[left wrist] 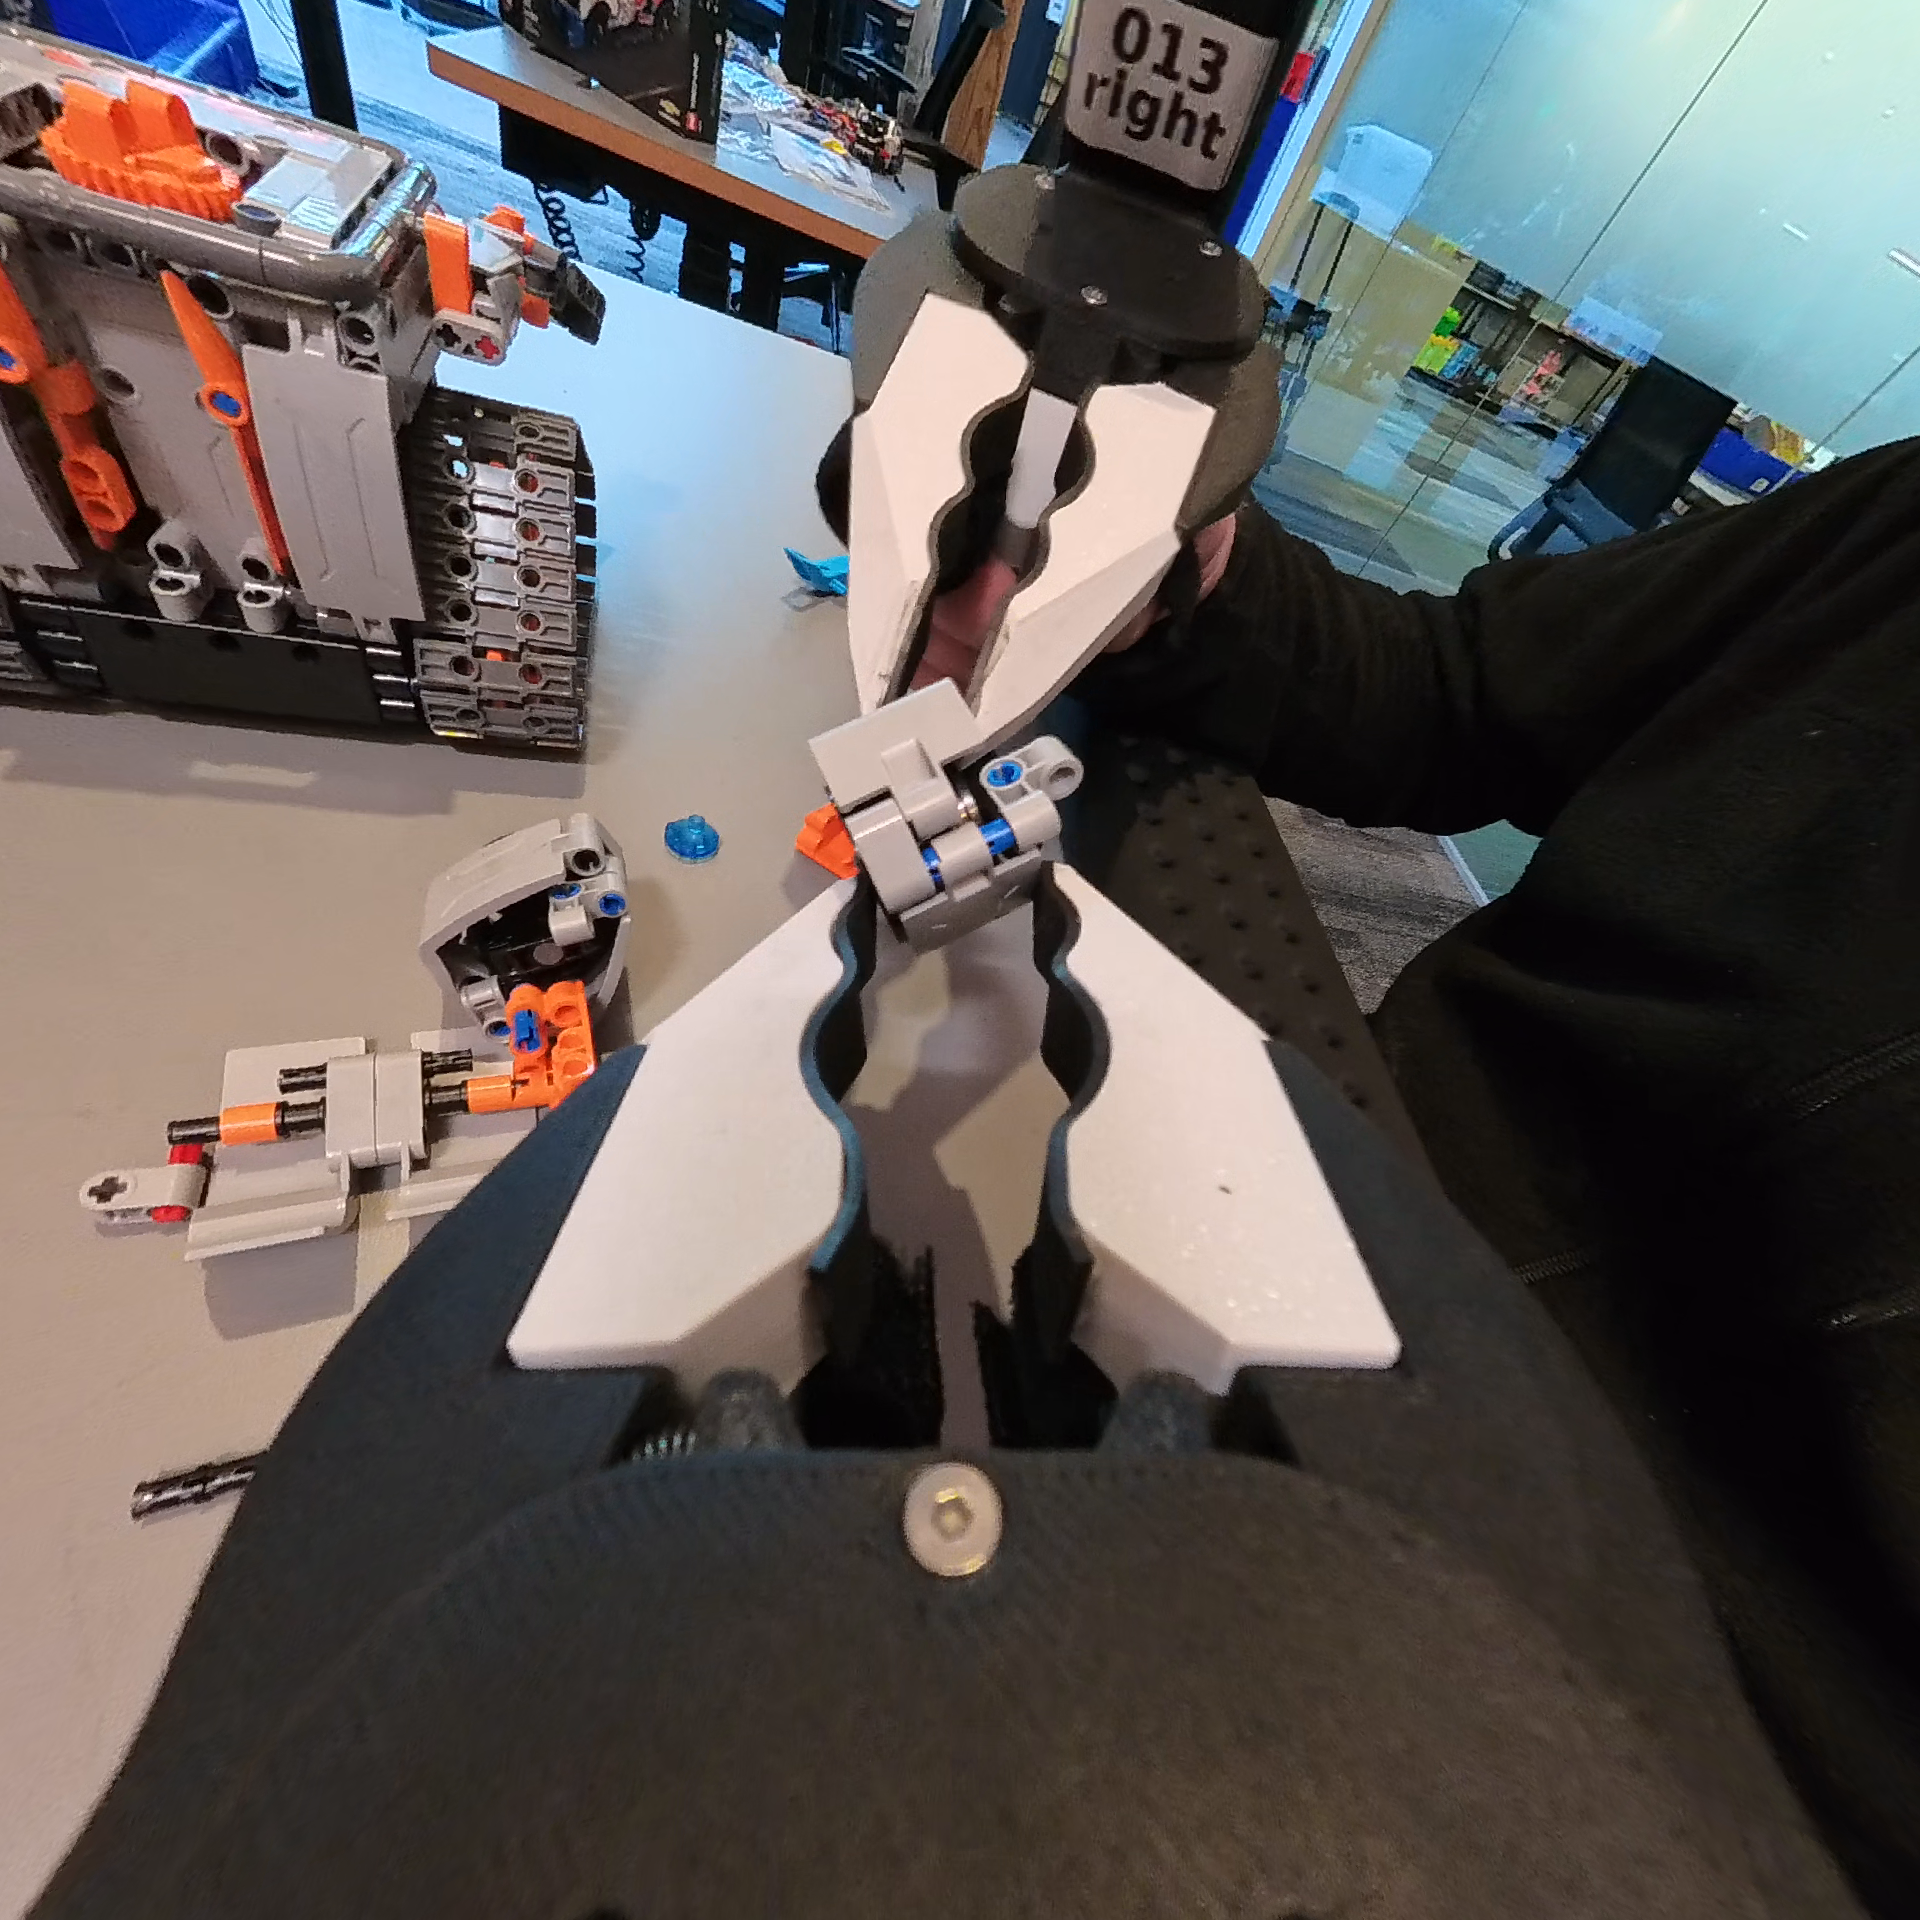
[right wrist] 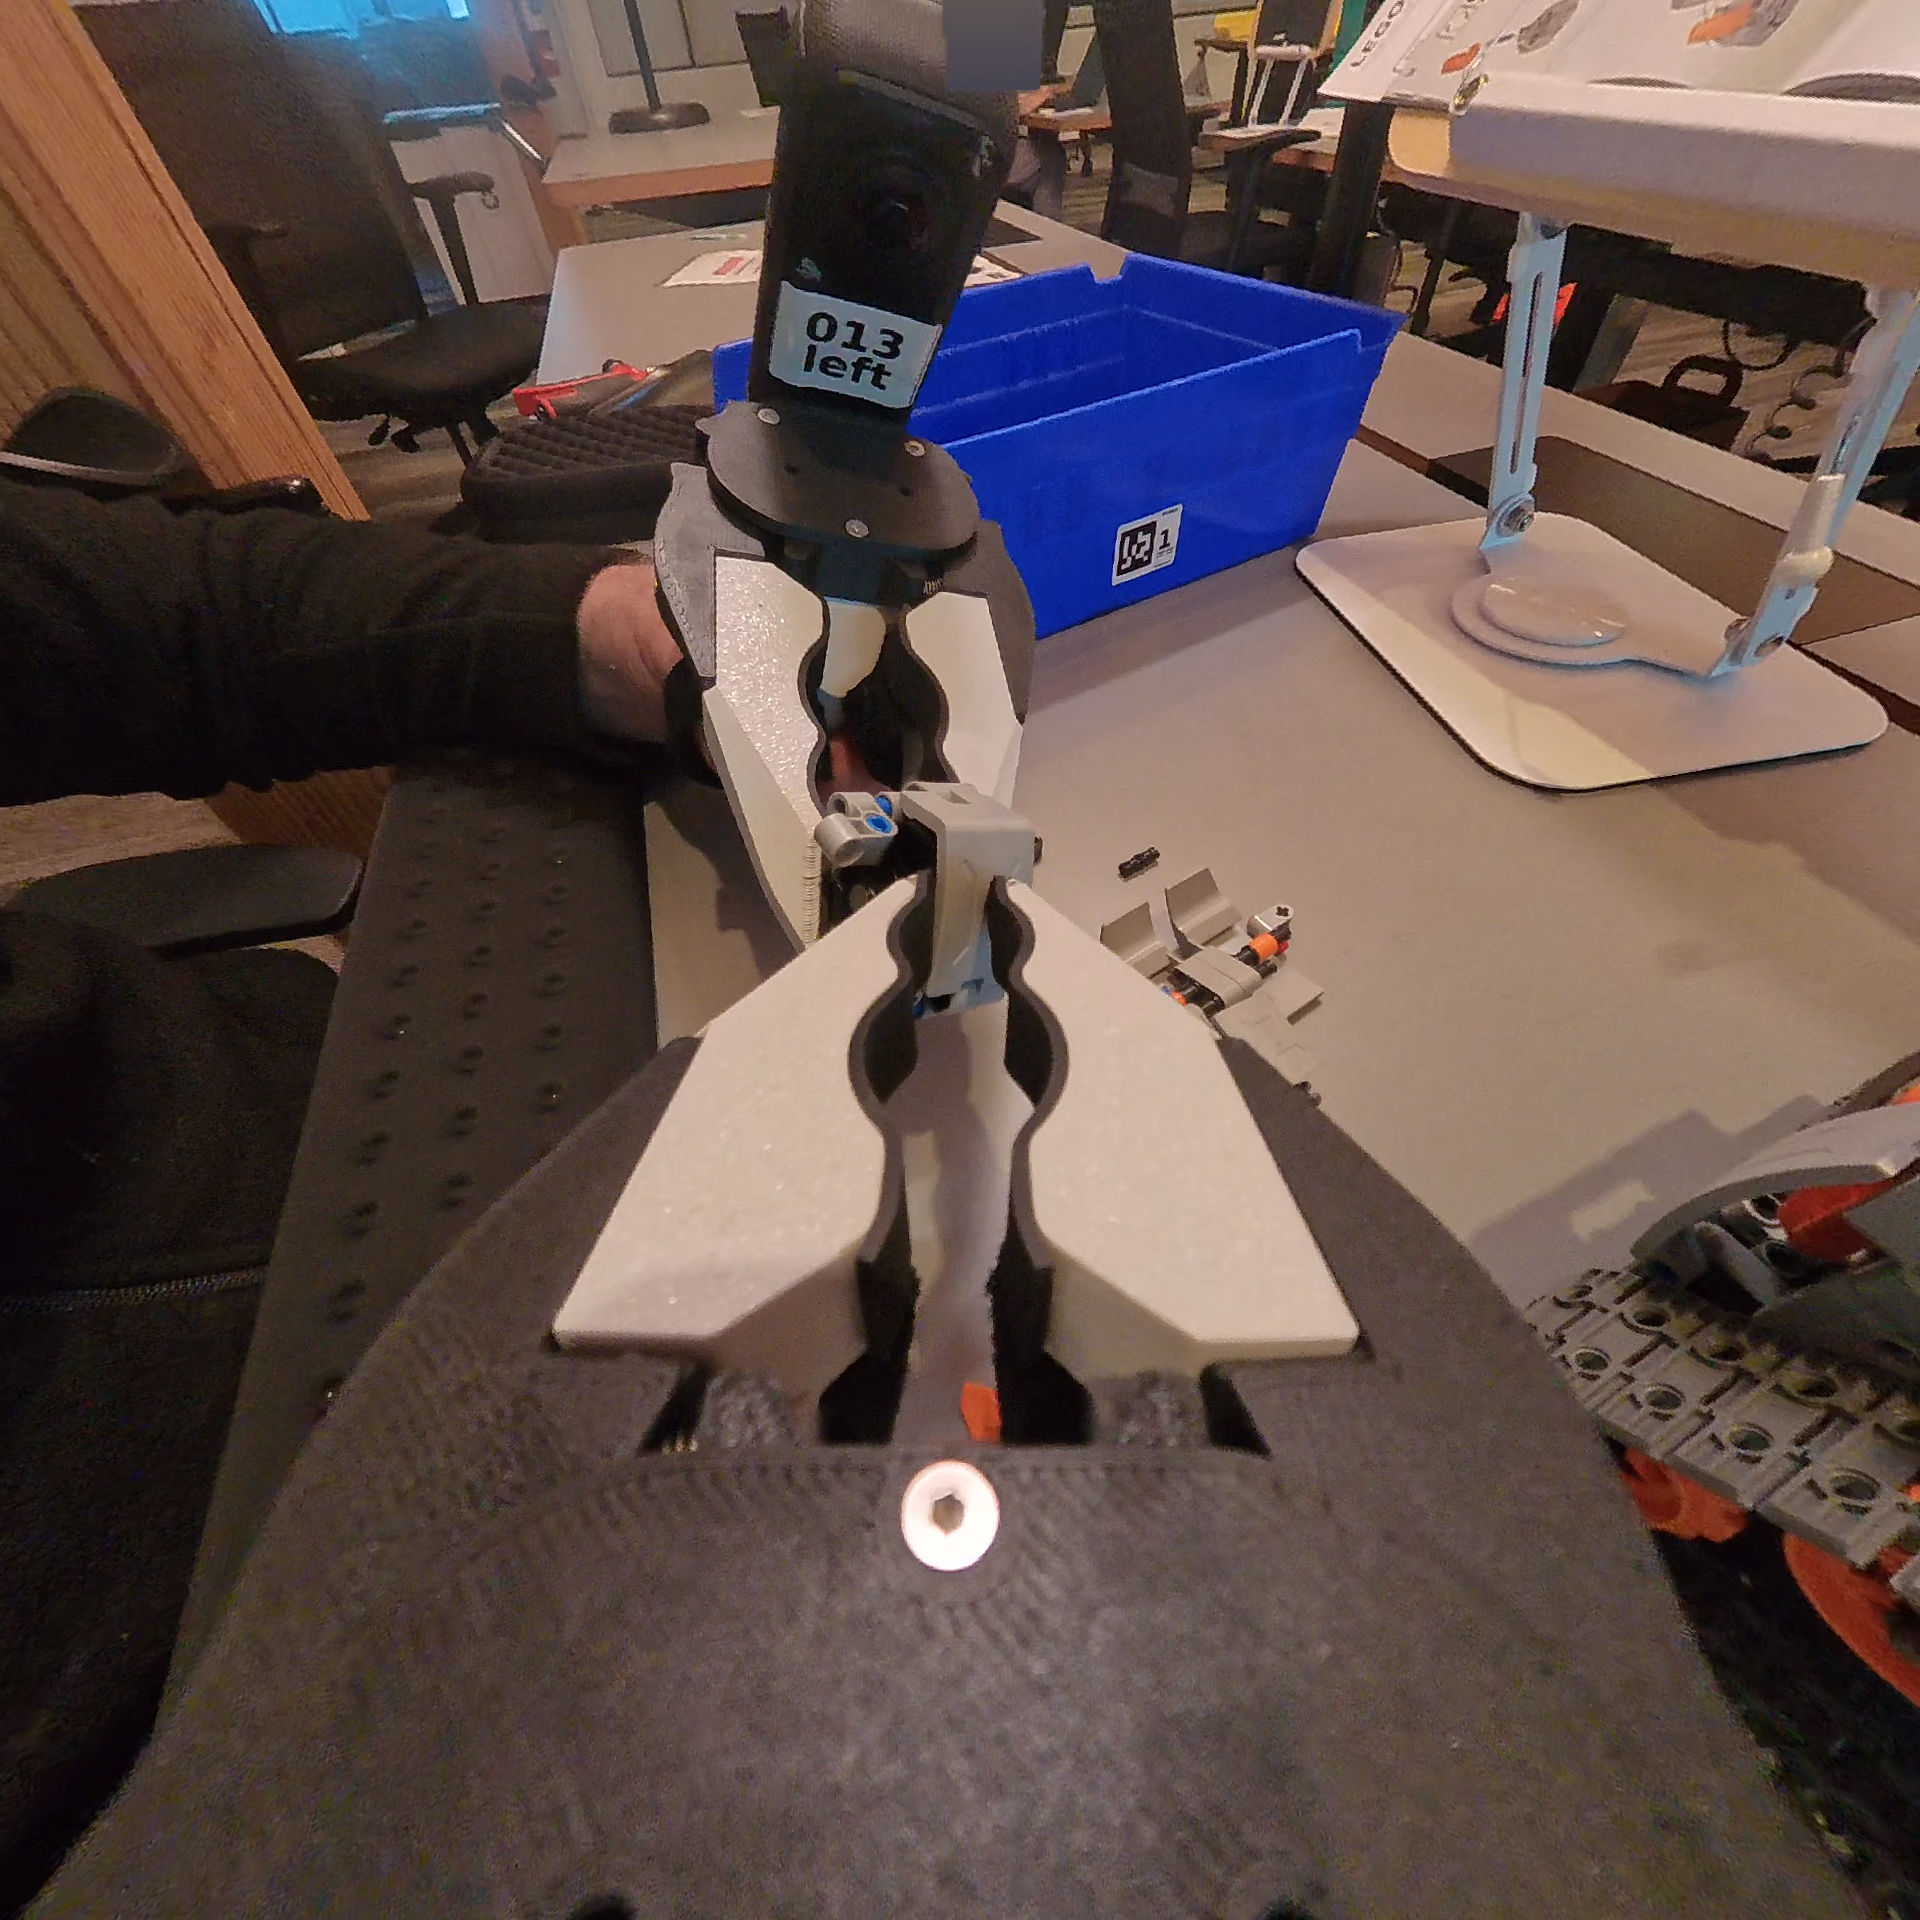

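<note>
Two grippers meet on one small grey brick piece [left wrist: 940, 831], held up over the table [left wrist: 260, 914]. I note things left to right as my left gripper sees them.

Far left and ahead of it: a big grey-and-orange tracked model [left wrist: 260, 436] standing on the table. Nearer, off its left finger: a flat grey assembly with black pins and orange sleeves [left wrist: 312, 1132], lying flat. Just beyond that, a rounded grey shell part with an orange block [left wrist: 535, 945] at its foot. One loose black pin [left wrist: 192, 1484] lies close by my gripper body, on the left. Ahead of the left fingertip: a small clear-blue round stud [left wrist: 691, 837] and an orange bit [left wrist: 826, 836] half hidden behind the held piece.

My left gripper [left wrist: 951, 904] pinches the lower end of the grey piece, fingers closed in on it. The right gripper [left wrist: 925, 696] comes in from straight ahead, tips clamped on the upper grey plate of the same piece. A blue pin shows through the piece's middle.

From my right gripper [right wrist: 961, 914]: jaws pinched on the grey piece [right wrist: 971, 883], with the left gripper [right wrist: 831, 883] opposite, gripping its far side. Right of my fingers lies the flat grey assembly [right wrist: 1216, 966]; beyond, a blue bin [right wrist: 1195, 436]; farther right, a white stand [right wrist: 1579, 644]. A black-sleeved arm [left wrist: 1558, 707] shows to the right of the left gripper.
</note>
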`<state>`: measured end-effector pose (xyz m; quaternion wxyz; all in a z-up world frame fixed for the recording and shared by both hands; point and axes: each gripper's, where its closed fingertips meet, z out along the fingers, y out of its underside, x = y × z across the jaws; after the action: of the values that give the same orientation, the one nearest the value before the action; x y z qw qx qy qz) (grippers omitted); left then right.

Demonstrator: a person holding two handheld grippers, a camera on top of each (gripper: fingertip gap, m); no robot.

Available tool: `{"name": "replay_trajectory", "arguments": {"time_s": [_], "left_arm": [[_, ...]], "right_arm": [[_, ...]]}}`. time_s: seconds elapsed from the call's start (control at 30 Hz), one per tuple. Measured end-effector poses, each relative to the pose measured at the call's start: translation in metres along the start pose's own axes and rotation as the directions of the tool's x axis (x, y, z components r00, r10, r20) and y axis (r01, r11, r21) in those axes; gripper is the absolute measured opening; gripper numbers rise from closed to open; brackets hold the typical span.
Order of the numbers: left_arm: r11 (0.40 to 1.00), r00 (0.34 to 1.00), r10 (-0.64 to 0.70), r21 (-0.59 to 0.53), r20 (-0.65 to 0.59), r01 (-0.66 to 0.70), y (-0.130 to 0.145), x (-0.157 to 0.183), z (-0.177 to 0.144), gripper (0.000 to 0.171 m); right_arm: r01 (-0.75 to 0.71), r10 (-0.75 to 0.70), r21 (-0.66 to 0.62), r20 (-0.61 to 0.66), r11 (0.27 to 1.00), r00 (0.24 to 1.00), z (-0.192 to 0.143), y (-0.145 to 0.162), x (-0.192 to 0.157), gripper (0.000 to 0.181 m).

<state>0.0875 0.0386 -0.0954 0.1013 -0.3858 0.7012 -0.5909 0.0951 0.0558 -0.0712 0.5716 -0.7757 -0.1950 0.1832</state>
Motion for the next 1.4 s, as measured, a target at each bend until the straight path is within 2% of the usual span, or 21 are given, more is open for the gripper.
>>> {"name": "replay_trajectory", "arguments": {"time_s": [0.5,0.67,0.87,1.2,1.4], "left_arm": [[1.000,1.000,0.007,0.012,-0.013,-0.007,-0.003,0.003,0.000,0.028],[0.994,0.992,0.099,-0.045,0.084,-0.095,0.002,-0.004,0.003,0.028],[0.969,0.949,0.241,-0.113,0.204,-0.222,0.003,-0.010,0.005,0.027],[0.947,0.912,0.319,-0.129,0.259,-0.295,0.000,-0.011,0.005,0.031],[0.940,0.897,0.340,-0.139,0.282,-0.312,-0.002,-0.013,0.004,0.027]], "right_arm": [[0.077,-0.076,0.009,-0.045,0.997,0.996,-0.002,-0.004,0.001,0.013],[0.161,-0.164,-0.045,-0.092,0.986,0.982,0.000,0.002,0.002,0.010],[0.156,-0.161,-0.050,-0.117,0.986,0.980,-0.002,0.002,0.008,0.007],[0.140,-0.141,-0.017,-0.122,0.990,0.983,-0.004,-0.002,0.010,0.006],[0.144,-0.144,-0.012,-0.119,0.990,0.982,-0.004,-0.002,0.010,0.006]]}}
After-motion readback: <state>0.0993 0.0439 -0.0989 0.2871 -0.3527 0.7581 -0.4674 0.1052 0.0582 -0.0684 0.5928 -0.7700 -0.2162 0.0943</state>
